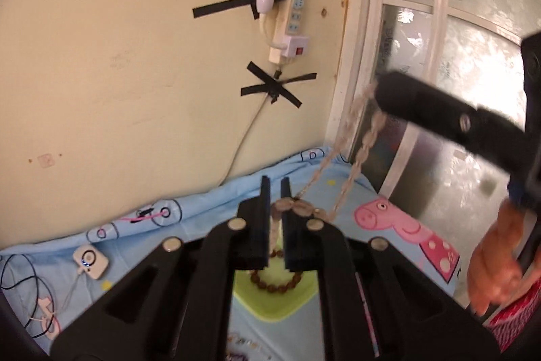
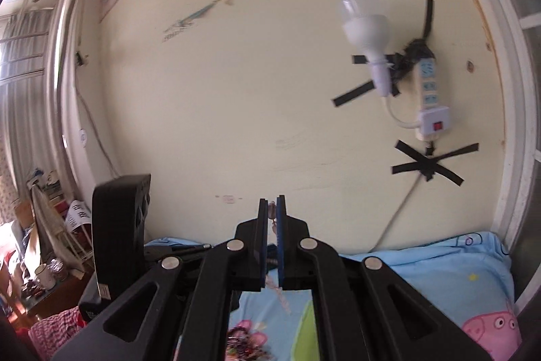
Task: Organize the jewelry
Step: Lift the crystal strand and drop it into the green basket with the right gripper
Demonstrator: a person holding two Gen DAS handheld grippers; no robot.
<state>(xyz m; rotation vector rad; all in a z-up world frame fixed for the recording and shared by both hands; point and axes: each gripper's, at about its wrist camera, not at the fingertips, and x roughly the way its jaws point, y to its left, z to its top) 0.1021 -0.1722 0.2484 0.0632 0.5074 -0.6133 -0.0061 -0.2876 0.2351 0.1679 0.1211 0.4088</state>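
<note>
Left wrist view: both tongs, left [image 1: 275, 192] and right [image 1: 380, 92], clamp one bead necklace [image 1: 351, 124].

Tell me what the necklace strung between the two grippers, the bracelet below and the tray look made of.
Necklace: pale, oval, slightly glossy beads, possibly shell or plastic; blur leaves it open.
Bracelet: round dark-brown matte beads, likely wood or seed.
Tray: smooth lime-green surface, evenly coloured, probably plastic.
Left gripper and right gripper: matte black, apparently plastic, both shut on the necklace.
</note>
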